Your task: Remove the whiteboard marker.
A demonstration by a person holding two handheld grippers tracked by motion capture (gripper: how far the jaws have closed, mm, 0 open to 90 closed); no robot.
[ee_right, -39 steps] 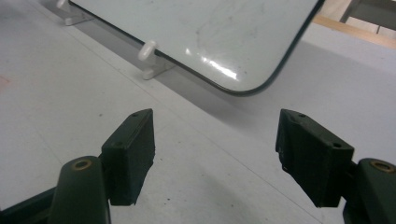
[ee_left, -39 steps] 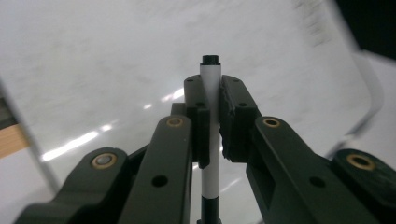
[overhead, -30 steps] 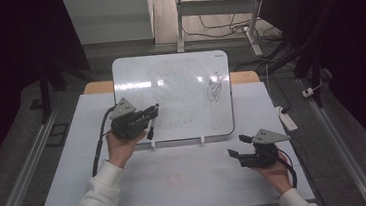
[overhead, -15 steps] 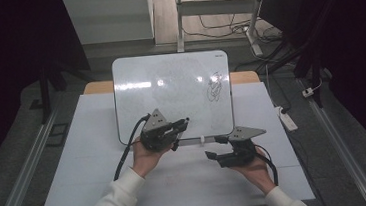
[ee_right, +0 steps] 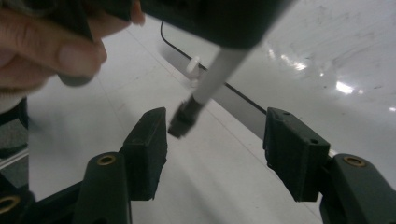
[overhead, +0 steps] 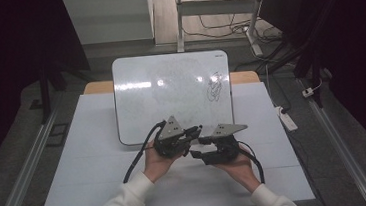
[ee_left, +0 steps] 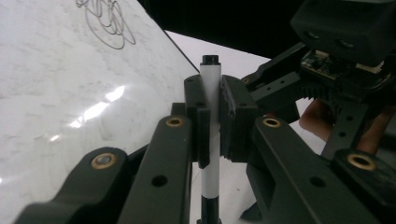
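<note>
A white marker (ee_left: pixel 210 70) with black ends stands clamped between the jaws of my left gripper (ee_left: pixel 213 87), which is shut on its barrel. In the high view the left gripper (overhead: pixel 196 130) points right, just in front of the whiteboard (overhead: pixel 170 91). My right gripper (overhead: pixel 195 155) faces it from the right, almost touching. In the right gripper view the right gripper (ee_right: pixel 215 120) is open, and the marker's black end (ee_right: pixel 183 120) hangs between its jaws, nearer the left one, touching neither.
The whiteboard leans back on the white table (overhead: pixel 95 156) and bears a black scribble (overhead: pixel 215 87) at its upper right. A power strip (overhead: pixel 286 117) lies at the table's right edge. The left gripper's cable (overhead: pixel 137 161) trails toward the front.
Both grippers have come together at the middle front of the board: the left one moved right with the marker, the right one moved left until its open jaws flank the marker's end.
</note>
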